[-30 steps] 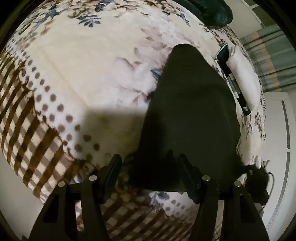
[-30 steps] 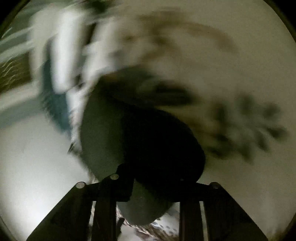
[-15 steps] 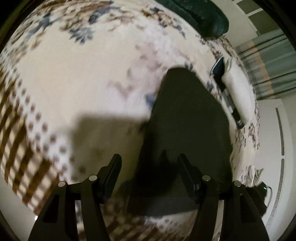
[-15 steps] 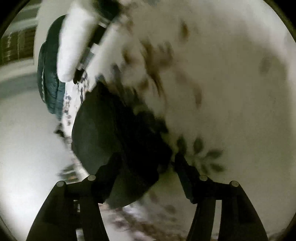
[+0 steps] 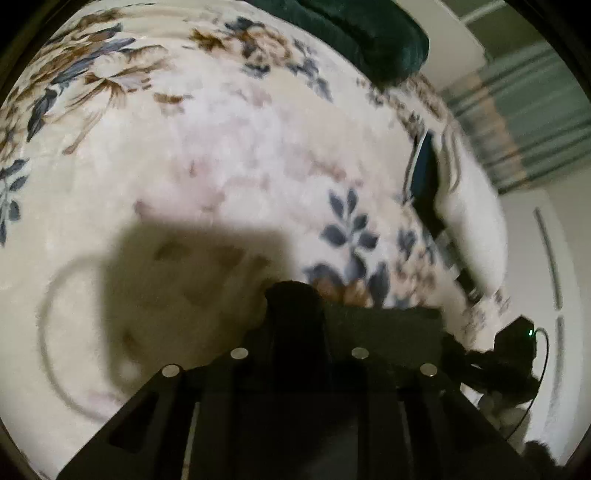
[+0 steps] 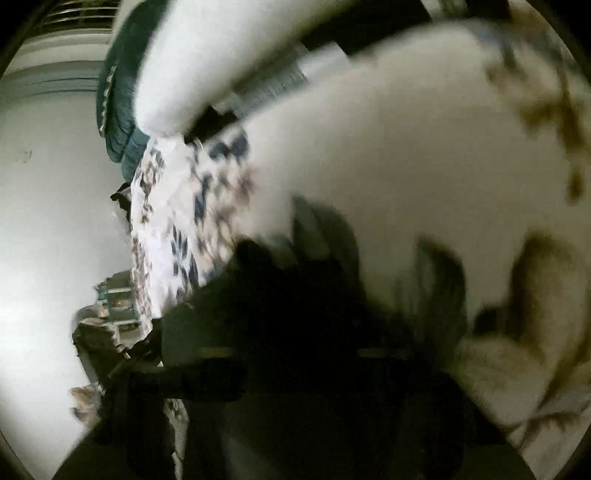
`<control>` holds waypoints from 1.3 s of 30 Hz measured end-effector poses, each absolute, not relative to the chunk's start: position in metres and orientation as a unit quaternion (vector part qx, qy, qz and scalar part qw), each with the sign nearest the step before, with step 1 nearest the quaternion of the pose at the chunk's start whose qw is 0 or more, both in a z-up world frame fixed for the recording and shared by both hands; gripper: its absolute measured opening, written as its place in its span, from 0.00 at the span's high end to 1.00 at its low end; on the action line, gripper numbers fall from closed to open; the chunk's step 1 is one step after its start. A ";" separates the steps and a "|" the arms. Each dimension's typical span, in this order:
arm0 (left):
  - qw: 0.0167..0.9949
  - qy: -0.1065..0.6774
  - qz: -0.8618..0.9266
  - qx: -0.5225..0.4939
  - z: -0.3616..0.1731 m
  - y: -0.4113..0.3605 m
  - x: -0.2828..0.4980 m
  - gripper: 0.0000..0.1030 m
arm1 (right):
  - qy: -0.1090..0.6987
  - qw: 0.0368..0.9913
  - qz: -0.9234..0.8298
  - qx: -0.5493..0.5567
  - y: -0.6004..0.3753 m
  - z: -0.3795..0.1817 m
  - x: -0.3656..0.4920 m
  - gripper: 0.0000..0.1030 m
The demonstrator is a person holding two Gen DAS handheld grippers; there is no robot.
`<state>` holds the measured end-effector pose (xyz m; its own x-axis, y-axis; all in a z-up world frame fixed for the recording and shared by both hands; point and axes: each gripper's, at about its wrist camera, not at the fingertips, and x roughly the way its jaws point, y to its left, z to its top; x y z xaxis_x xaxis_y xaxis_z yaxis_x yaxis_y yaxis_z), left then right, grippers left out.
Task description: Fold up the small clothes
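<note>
A dark small garment [image 5: 388,328] hangs from my left gripper [image 5: 295,295], whose fingers are shut together on its near edge and hold it above the floral blanket [image 5: 221,147]. In the right wrist view, which is blurred, the same dark garment [image 6: 295,302] bunches between the fingers of my right gripper [image 6: 299,295], which are close together on it. Most of the garment is hidden under the grippers.
A dark green pillow [image 5: 362,33] lies at the bed's far end. A white pillow [image 5: 469,206] and a dark flat object [image 5: 424,173] lie at the right side. A black device with a green light [image 5: 517,343] and cable sits beyond the bed edge.
Both grippers were open over the flat dark garment; now both have shut on its edge and lifted it, moving forward over the blanket. The garment no longer lies spread out.
</note>
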<state>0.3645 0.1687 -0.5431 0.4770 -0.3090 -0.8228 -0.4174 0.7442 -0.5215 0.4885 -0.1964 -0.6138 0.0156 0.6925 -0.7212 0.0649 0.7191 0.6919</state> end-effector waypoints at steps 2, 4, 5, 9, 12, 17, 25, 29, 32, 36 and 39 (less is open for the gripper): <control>0.773 0.500 0.036 -0.389 -0.545 0.175 0.361 0.85 | 0.624 0.688 0.239 0.283 -0.200 -0.591 0.488 0.93; 0.756 0.494 0.040 -0.428 -0.558 0.184 0.358 0.84 | 0.611 0.702 0.232 0.284 -0.199 -0.583 0.494 0.93; 0.746 0.497 0.042 -0.441 -0.567 0.188 0.358 0.84 | 0.616 0.702 0.226 0.276 -0.195 -0.586 0.499 0.93; 0.740 0.509 0.014 -0.439 -0.565 0.190 0.361 0.73 | 0.681 0.651 0.217 0.256 -0.186 -0.619 0.508 0.77; 0.737 0.511 -0.007 -0.442 -0.556 0.195 0.346 0.37 | 0.708 0.591 0.243 0.301 -0.208 -0.622 0.510 0.37; 0.713 0.523 -0.047 -0.464 -0.569 0.187 0.305 0.31 | 0.754 0.510 0.297 0.288 -0.217 -0.646 0.486 0.28; 0.722 0.507 -0.069 -0.466 -0.580 0.147 0.319 0.28 | 0.739 0.441 0.391 0.325 -0.168 -0.662 0.464 0.21; 0.742 0.506 -0.069 -0.435 -0.565 0.138 0.333 0.76 | 0.729 0.477 0.385 0.304 -0.163 -0.654 0.459 0.68; 0.750 0.523 -0.065 -0.399 -0.547 0.130 0.340 0.78 | 0.712 0.512 0.370 0.306 -0.176 -0.636 0.448 0.73; 0.751 0.536 -0.080 -0.378 -0.523 0.126 0.350 0.79 | 0.696 0.548 0.329 0.327 -0.197 -0.611 0.441 0.75; 0.756 0.542 -0.099 -0.353 -0.497 0.120 0.365 0.79 | 0.682 0.564 0.309 0.349 -0.210 -0.591 0.438 0.75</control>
